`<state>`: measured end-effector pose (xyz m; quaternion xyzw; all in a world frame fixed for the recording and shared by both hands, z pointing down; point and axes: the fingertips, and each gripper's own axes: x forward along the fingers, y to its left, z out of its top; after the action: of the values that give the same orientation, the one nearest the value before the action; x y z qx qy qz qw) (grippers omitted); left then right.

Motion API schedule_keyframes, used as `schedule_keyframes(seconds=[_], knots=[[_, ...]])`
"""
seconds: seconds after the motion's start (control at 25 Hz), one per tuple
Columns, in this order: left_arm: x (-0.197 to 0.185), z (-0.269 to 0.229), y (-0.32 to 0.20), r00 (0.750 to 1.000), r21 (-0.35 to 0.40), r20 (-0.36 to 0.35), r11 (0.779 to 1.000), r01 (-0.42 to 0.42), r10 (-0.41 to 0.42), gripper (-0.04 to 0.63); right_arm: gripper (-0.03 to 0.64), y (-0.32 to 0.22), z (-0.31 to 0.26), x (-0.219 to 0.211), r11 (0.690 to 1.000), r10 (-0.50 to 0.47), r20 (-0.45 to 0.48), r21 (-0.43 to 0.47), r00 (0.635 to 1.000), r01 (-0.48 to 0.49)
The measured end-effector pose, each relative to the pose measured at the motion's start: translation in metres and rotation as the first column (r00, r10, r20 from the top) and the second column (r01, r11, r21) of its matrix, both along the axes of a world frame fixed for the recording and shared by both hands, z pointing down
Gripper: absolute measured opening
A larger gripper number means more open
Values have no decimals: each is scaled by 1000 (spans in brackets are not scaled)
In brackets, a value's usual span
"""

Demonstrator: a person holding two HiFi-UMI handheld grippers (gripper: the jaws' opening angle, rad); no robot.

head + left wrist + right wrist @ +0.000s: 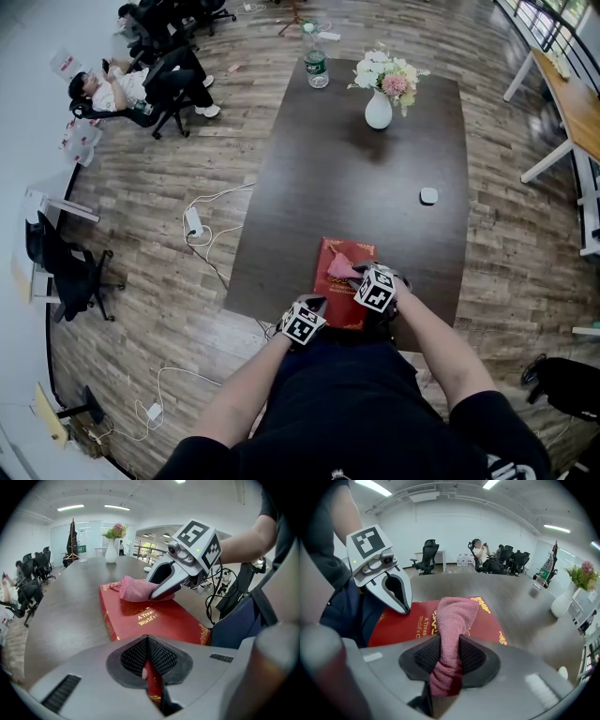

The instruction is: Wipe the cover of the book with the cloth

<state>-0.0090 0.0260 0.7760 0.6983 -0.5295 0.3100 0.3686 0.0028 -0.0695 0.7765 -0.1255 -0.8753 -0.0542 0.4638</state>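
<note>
I count one book (330,289), red with gold trim, and one pink cloth (341,267), both at my end of the table (356,178). The book lies flat by the near edge, and the cloth rests bunched on its cover. There are two grippers. The left gripper (149,667) is clamped on the near edge of the book, with the red board showing between its pads. The right gripper (445,660) is clenched on the cloth, which runs out from the jaws and down onto the cover.

Further up the table I see one white vase (378,111) of flowers (389,75), one water bottle (317,66) near the far end, and one small white round thing (428,195) well apart from the book, toward the right side.

Only the head view gives me the layout, with the book square to the table edge and both arms reaching in. The left gripper view shows part of the gold title, which is cut off, and the right gripper's tips down on the cloth. The right gripper view shows how the cloth is twisted between the pads and that the left gripper sits at the book's near corner.

The table is dark wood grain, long and rectangular, and it stands on a worn plank floor (169,206). A white power strip (193,221) with loose cables lies on the floor to the left. There are black office chairs along the left wall, with a person (112,89) seated in one, and a pale desk (572,103) on the right.
</note>
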Motion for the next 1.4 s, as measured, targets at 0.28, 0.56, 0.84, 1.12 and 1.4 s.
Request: schedule_keyframes(seconds=[0.28,0.56,0.84,1.12,1.4], knots=[[1,2,2,1000,-5,-1,1000,-1,1,-5,114,-4,-1,9,1000,22,4,-12,1000,-21],[0,3,0,1000,9,5,1000,-4,3,-5,114,-7,-1,13,999,33,13,-18,999,-33],[0,3,1,1000,-3,5,1000,-5,5,-5,114,-13,-2,21,999,50,16,-21,999,-50],[0,3,3,1000,-13,9,1000,-2,2,-5,114,-16,-4,31,998,64,13,-25,998,-64],[0,4,1,1000,4,6,1000,-2,2,-5,114,-20,-6,39,996,82,16,-29,997,-81]])
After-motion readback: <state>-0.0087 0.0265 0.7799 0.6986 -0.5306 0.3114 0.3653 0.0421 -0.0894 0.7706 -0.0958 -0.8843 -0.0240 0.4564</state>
